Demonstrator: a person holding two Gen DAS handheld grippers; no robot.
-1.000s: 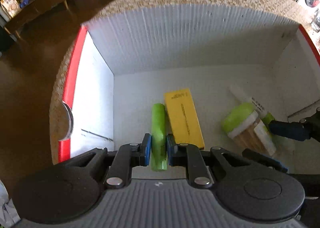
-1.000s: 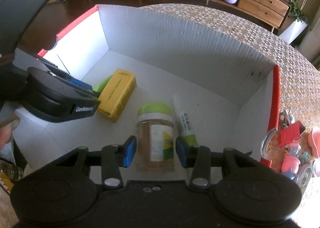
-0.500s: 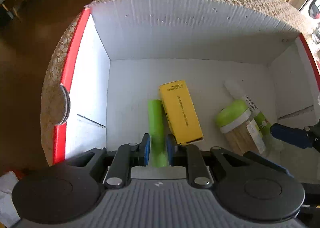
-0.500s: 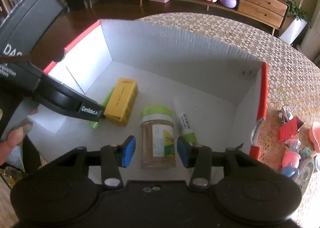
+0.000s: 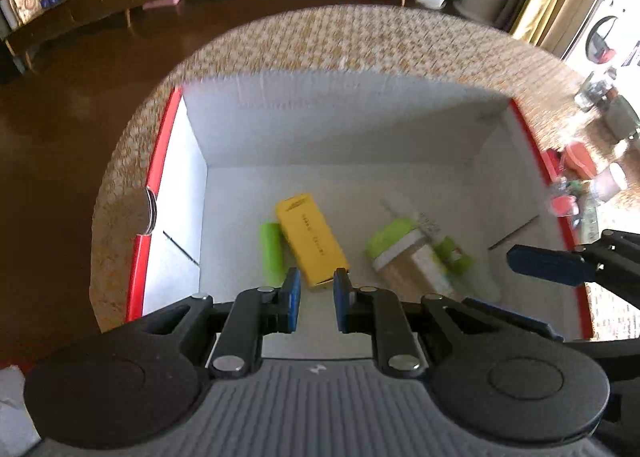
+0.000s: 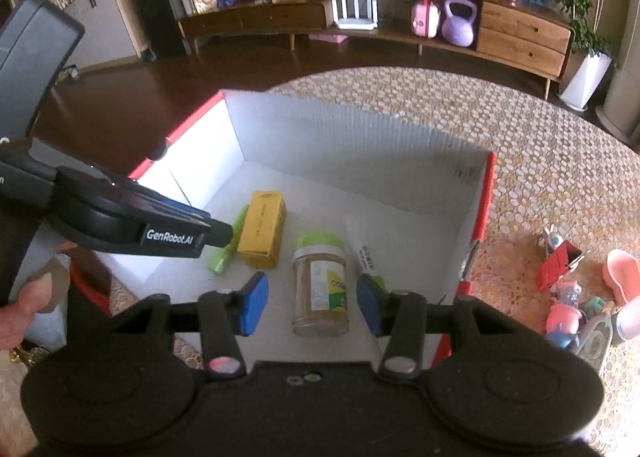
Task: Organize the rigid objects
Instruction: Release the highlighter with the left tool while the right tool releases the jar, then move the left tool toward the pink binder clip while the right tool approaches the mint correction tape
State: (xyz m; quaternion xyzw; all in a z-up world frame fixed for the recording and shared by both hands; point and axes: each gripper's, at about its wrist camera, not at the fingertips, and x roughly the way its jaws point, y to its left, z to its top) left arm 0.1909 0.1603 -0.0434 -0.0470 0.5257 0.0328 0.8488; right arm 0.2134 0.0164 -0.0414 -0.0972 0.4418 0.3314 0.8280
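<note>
Released green tube (image 5: pixel 271 253) lies lengthwise beside yellow box (image 5: pixel 311 243) | left hand-held gripper (image 5: pixel 313 295) empty, narrow gap | right hand-held gripper (image 6: pixel 312 303) opening, empty

A yellow box (image 6: pixel 262 228), a green-lidded jar (image 6: pixel 320 283) and a green tube (image 5: pixel 271 253) lie in a white, red-edged carton (image 6: pixel 336 145).

we see a box (image 6: pixel 360 145) of white corrugated card (matt, ribbed), a clear plastic jar (image 6: pixel 320 289) with a smooth green lid (image 6: pixel 319 241), and a matt yellow paper carton (image 6: pixel 262 229).
</note>
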